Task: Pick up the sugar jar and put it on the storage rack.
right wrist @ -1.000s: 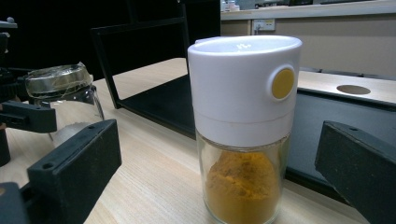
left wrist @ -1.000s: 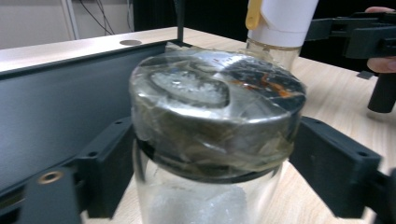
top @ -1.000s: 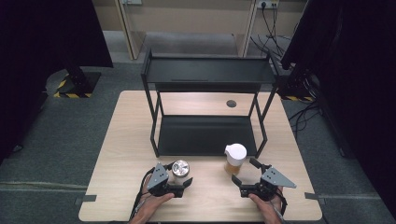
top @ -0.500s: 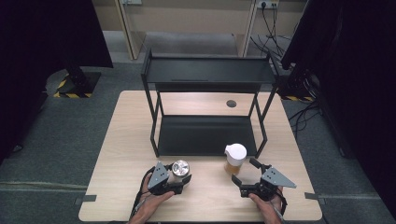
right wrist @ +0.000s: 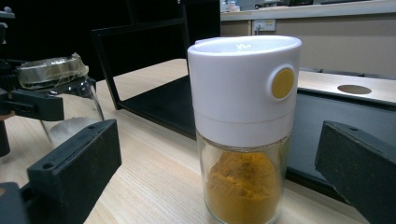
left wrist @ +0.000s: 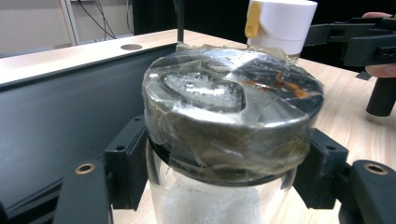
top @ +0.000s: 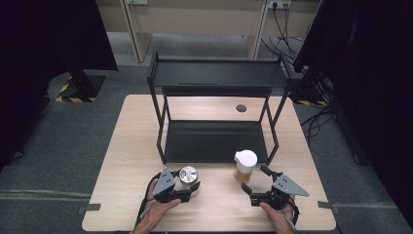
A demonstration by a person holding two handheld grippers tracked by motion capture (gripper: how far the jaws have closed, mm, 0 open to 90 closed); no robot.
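A glass jar (top: 188, 174) with a foil-wrapped metal lid (left wrist: 233, 98) and white grains inside stands near the table's front left. My left gripper (top: 191, 183) is shut on it, its black pads (left wrist: 126, 163) pressing the glass just under the lid. To the right stands a spice jar (top: 245, 165) with a white cap, a yellow button and orange powder (right wrist: 243, 186). My right gripper (top: 254, 179) is open just in front of it. Its jaws stand wide on either side of the spice jar, with a gap on each side.
A black two-level metal rack (top: 216, 73) stands on the wooden table (top: 126, 146) right behind both jars, its lower shelf (top: 214, 141) bare. A round cable hole (top: 241, 108) lies in the tabletop behind it. The front edge is close under both hands.
The left gripper's jaws have drawn in onto the glass jar. Both hands and both jars stay where they were.
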